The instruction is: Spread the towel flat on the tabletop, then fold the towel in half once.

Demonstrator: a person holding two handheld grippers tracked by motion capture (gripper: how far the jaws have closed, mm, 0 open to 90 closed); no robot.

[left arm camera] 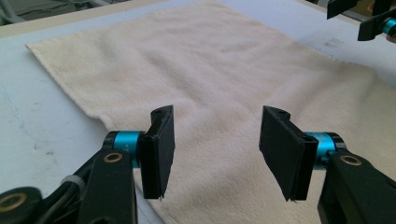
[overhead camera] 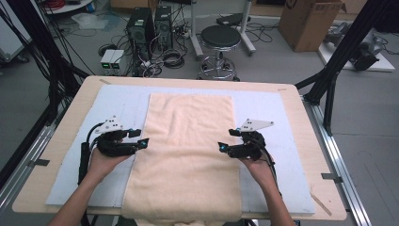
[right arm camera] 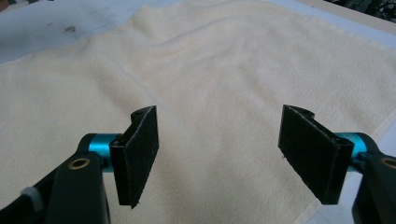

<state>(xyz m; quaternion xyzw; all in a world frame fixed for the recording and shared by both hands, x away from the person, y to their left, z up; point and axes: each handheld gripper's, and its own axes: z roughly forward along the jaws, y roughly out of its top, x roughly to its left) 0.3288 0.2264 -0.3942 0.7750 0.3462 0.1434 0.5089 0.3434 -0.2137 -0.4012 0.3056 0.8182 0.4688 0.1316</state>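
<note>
Towel (overhead camera: 188,146) lies flat down the middle of the tabletop, its near end draping over the near edge, so bring your left gripper (overhead camera: 143,141) and right gripper (overhead camera: 221,147), both wide open and empty, squarely onto its side edges before closing.

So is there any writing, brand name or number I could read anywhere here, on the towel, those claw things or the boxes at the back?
None can be read.
Cardboard box: a dark round mark near its top edge, too blurred to read.
Towel: plain, no label showing.
Left gripper and right gripper: no lettering visible.
Two small white units on the floor: green lights, no legible text.
</note>
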